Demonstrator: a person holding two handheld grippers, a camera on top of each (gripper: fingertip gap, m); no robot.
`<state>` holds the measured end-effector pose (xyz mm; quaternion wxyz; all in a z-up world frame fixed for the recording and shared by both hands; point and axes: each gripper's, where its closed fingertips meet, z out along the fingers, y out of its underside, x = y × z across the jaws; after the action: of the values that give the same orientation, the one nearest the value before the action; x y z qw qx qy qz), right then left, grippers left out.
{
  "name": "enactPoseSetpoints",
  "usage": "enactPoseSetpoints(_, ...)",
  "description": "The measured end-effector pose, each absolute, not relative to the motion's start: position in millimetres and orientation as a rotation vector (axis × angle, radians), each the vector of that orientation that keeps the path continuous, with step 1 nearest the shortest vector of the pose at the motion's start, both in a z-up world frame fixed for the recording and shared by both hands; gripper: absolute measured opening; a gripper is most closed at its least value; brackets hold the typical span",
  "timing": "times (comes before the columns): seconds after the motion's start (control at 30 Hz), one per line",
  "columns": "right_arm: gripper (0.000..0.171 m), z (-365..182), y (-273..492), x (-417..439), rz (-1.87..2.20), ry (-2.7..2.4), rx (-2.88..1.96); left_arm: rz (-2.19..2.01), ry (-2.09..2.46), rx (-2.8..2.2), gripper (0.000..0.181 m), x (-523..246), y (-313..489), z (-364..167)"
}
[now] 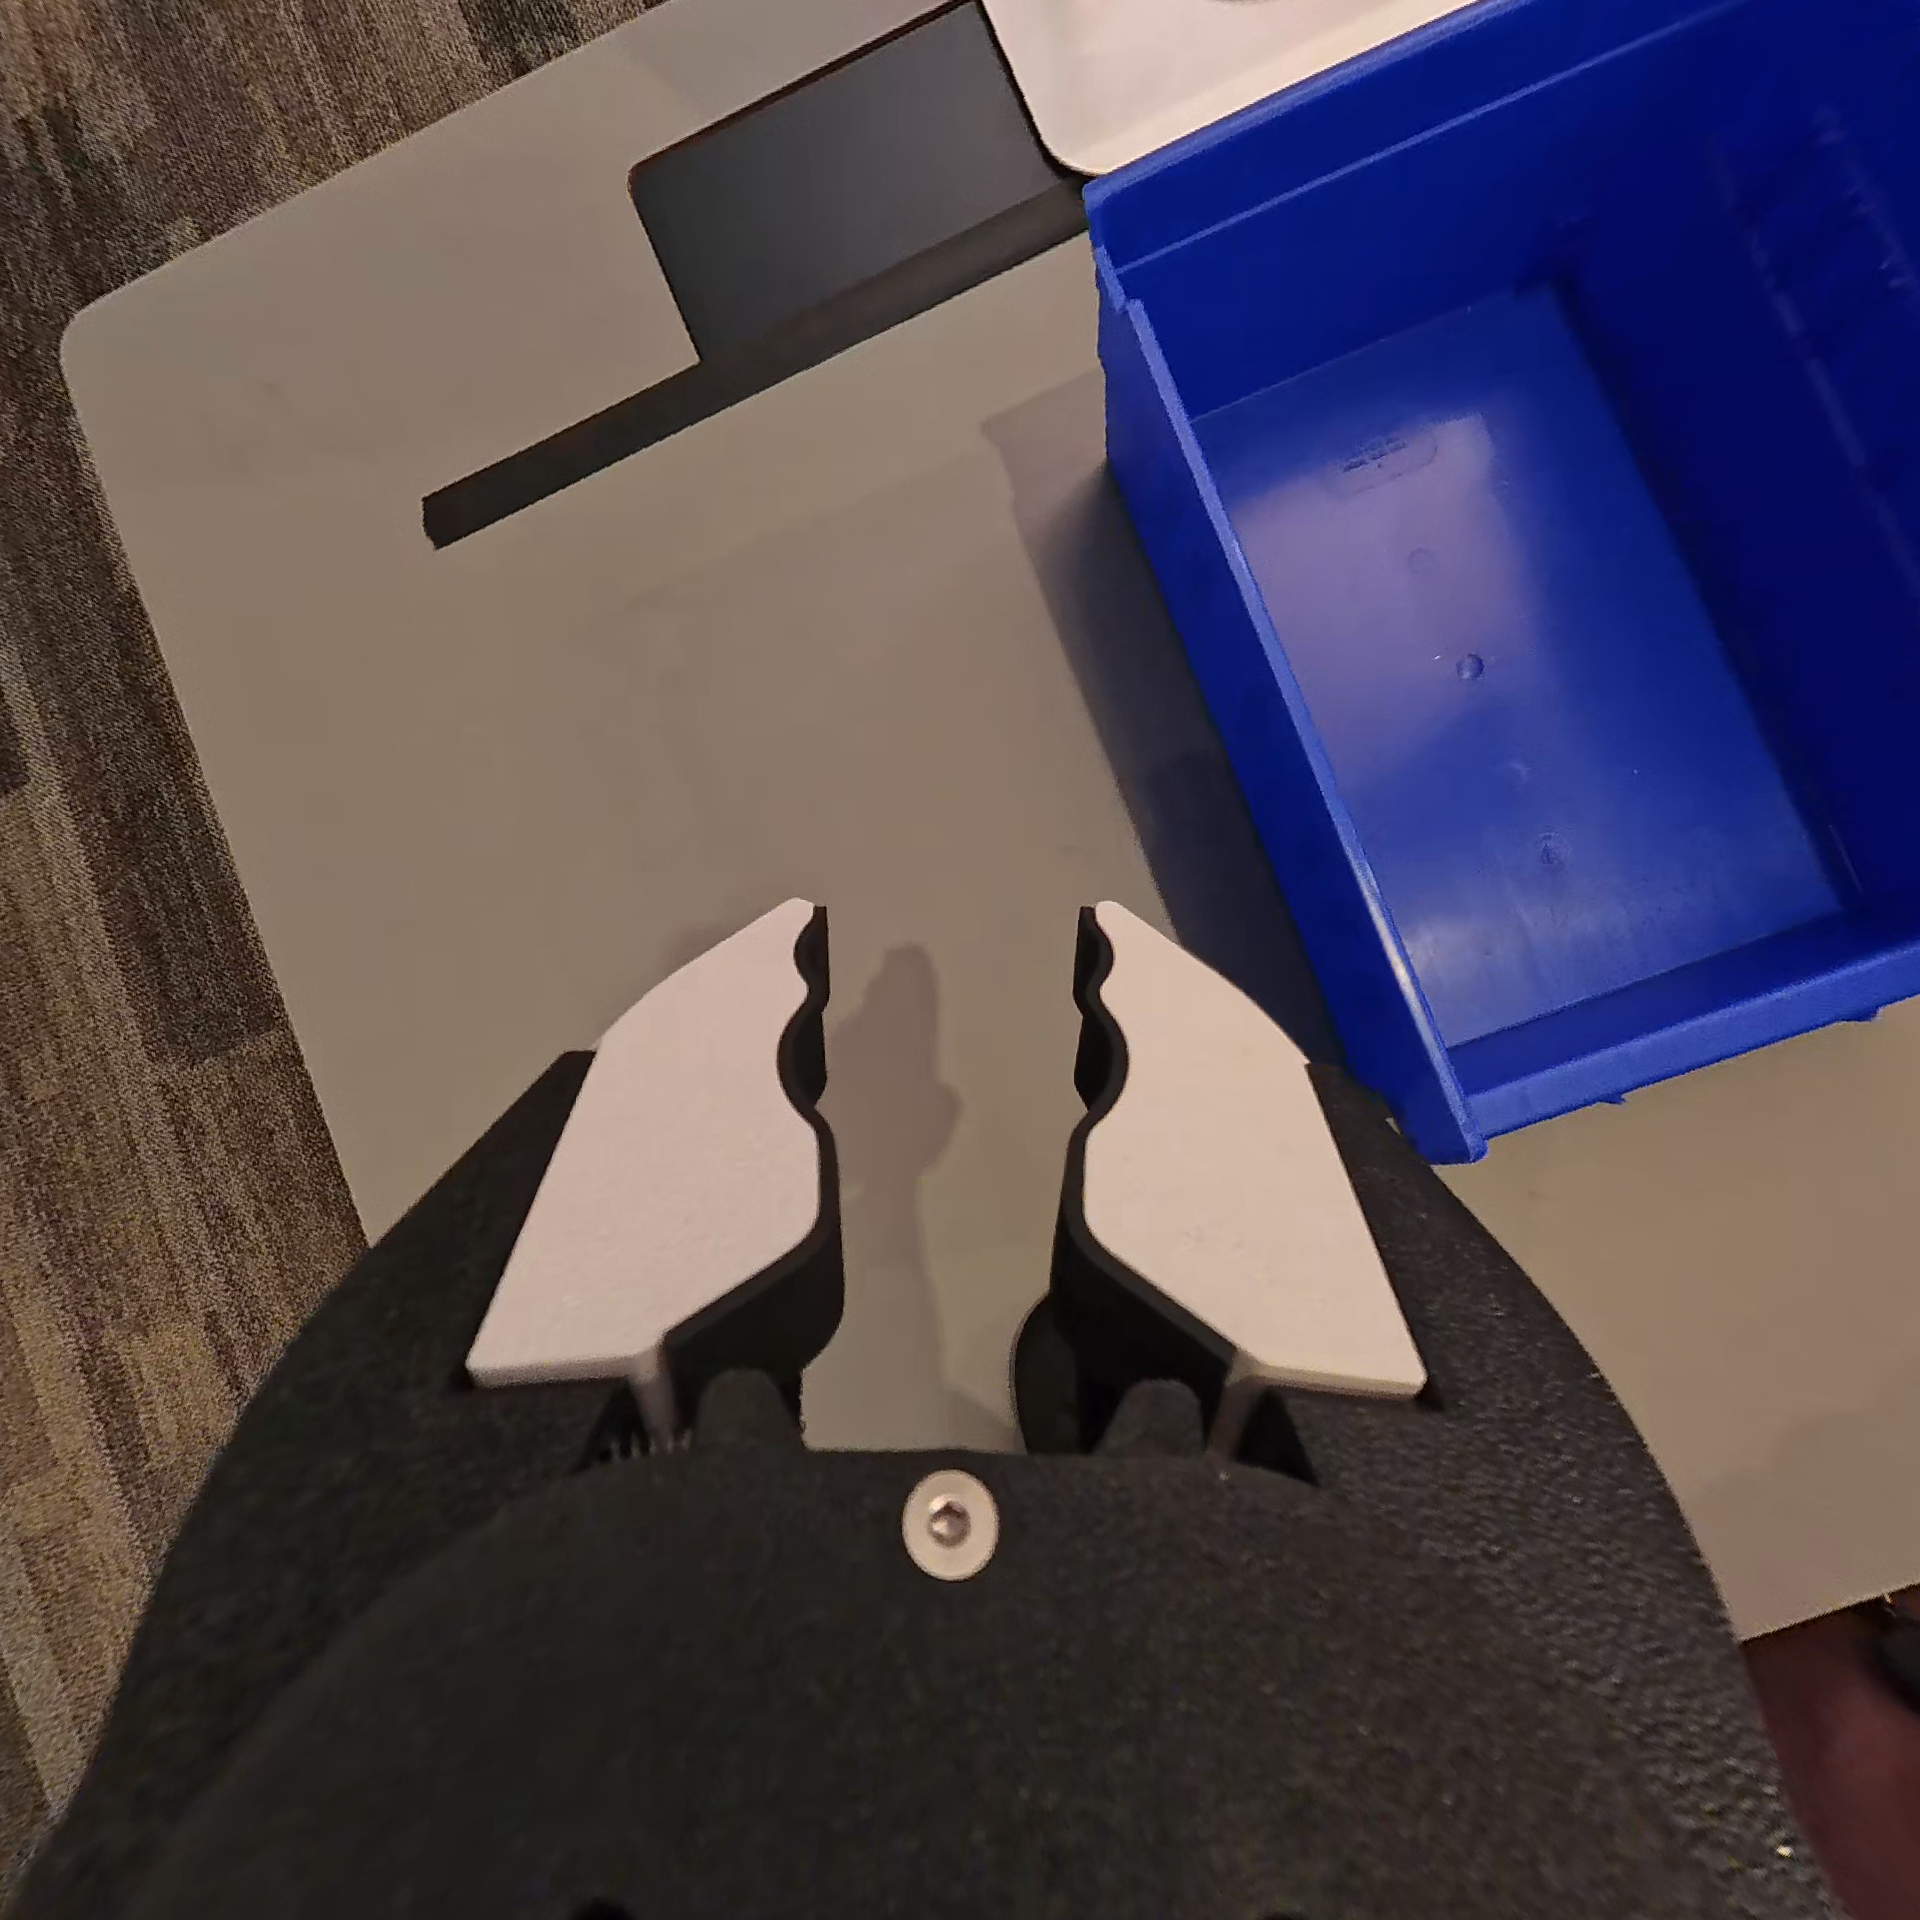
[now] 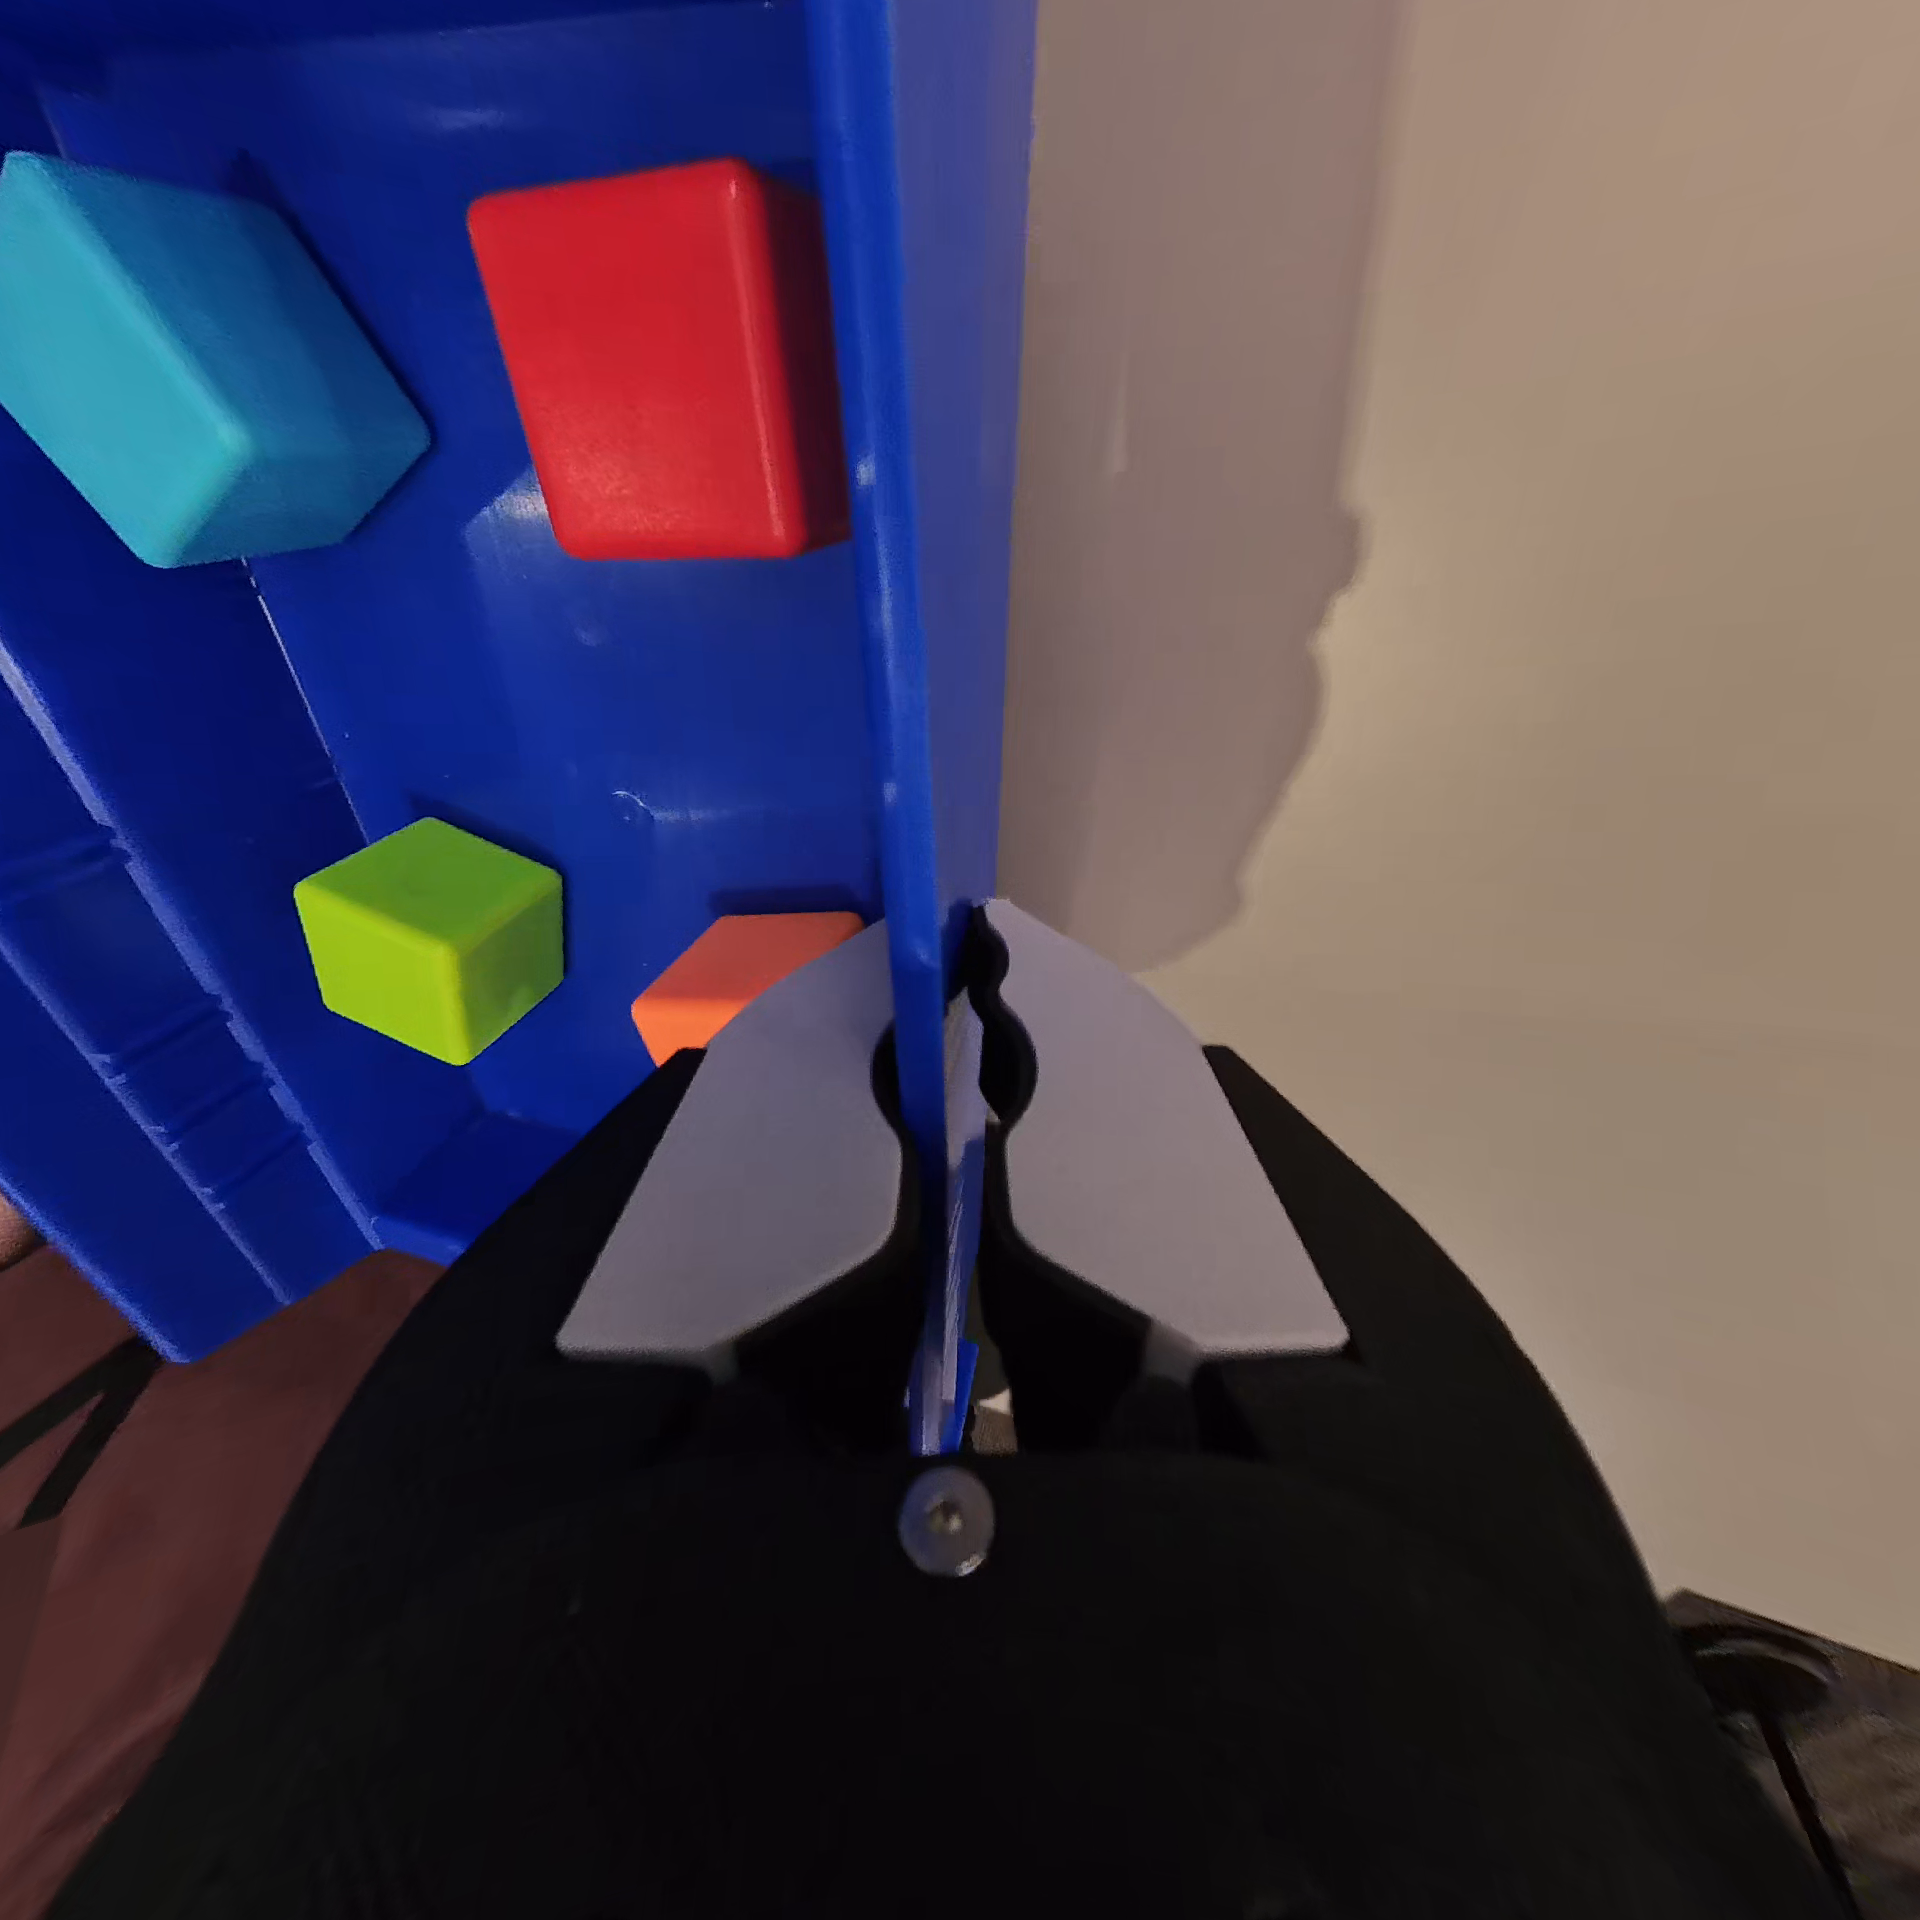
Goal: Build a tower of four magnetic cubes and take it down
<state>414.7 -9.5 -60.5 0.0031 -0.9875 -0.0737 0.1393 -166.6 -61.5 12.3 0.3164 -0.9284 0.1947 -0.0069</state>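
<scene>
Four cubes (image 2: 665, 364) in blue bin (image 2: 623, 707) (wall pinched by right claw (image 2: 961, 935)), grey table (image 1: 520, 779).

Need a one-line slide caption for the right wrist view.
Right gripper shut on the blue bin wall, with teal, red, green and orange cubes inside.

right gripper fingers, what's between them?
In the right wrist view, the right gripper is shut on the blue bin's side wall; the wall runs between its fingers. The orange cube sits just inside.
</scene>
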Motion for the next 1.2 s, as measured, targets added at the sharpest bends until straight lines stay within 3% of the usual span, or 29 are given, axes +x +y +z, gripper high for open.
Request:
enactPoseSetpoints(0.23, 0.005, 14, 2, 367, 0.348, -0.384, -3.118, -0.024, 0.454, -2.452, 0.043, -183, -65, 14)
enactPoseSetpoints(0.47, 0.006, 52, 25, 240, 0.394, -0.758, -3.084, -0.011, 0.322, -2.430, 0.044, -221, -79, 24)
enactPoseSetpoints(0.87, 0.009, 44, 51, -41, 0.549, -1.438, -2.881, 0.045, -0.057, -2.350, 0.043, -309, -127, 43)
enactPoseSetpoints(1.2, 0.009, 9, 52, -207, 0.594, -1.619, -2.761, 0.037, -0.133, -2.311, 0.041, -329, -141, 47)
